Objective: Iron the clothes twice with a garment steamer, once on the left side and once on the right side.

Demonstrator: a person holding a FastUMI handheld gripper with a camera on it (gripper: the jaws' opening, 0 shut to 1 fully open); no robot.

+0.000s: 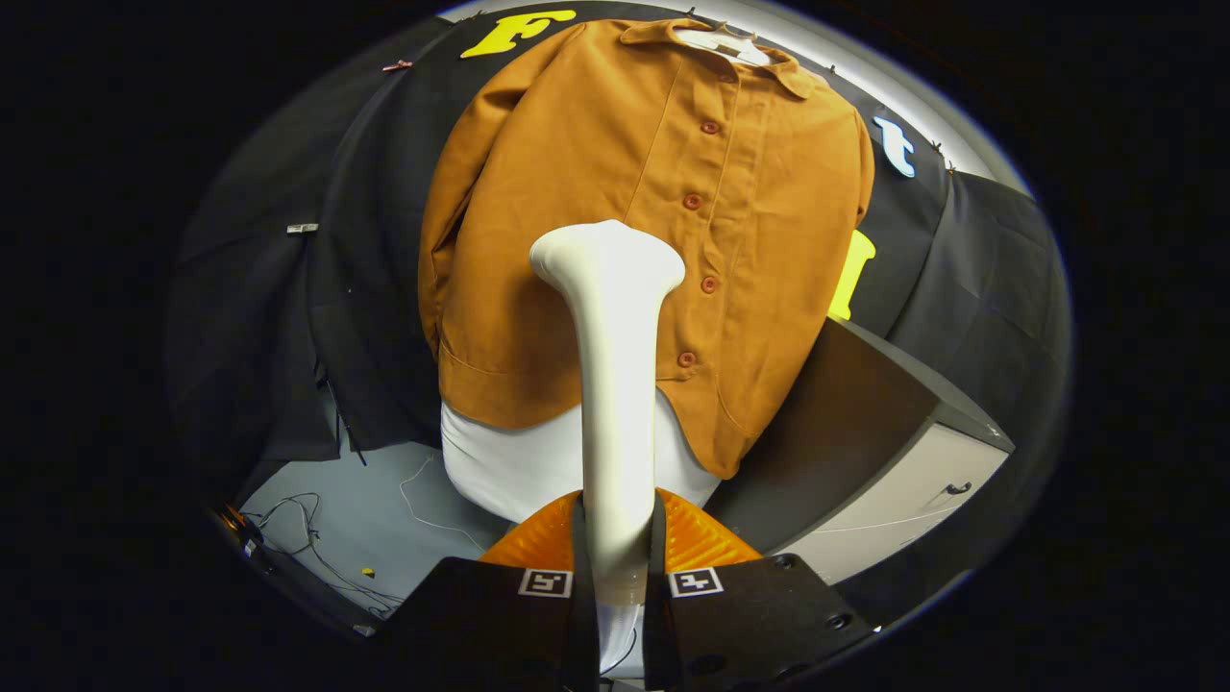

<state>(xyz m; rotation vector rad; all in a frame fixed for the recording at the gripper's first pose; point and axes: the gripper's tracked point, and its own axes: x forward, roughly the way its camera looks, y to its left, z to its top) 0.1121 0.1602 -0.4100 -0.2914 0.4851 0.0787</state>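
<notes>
Between the two fingers of the gripper (pixel 615 577) stands the handle of a white garment steamer (pixel 615 384), and both fingers press against its sides, so the gripper is clamped narrow around it. The steamer rises straight ahead of the fingers as a slim column and widens at its far end into a flared head (pixel 605 259). That head lies over the lower front of an orange-brown shirt (pixel 596 173) hanging just beyond it; whether the head touches the cloth or sits a little off it cannot be told.

The shirt hangs on a pale hanger (pixel 725 43) at its collar, front facing the gripper, buttoned down the middle with a row of reddish buttons (pixel 692 201). The steamer head sits to the left of that button row, near the lower buttons. One sleeve hangs down the left side of the shirt. Under the hem a white garment or panel (pixel 500 461) shows, reaching down behind the steamer's handle toward the fingers.

Behind the shirt hangs the black cloth wall (pixel 375 269) of the booth. To the right of the fingers, past the shirt's hem, stands a cabinet with a dark top and a pale front (pixel 894 500) carrying a small dark handle. To the left and below, on a grey floor (pixel 384 509), thin cables (pixel 298 519) lie in loose loops.
</notes>
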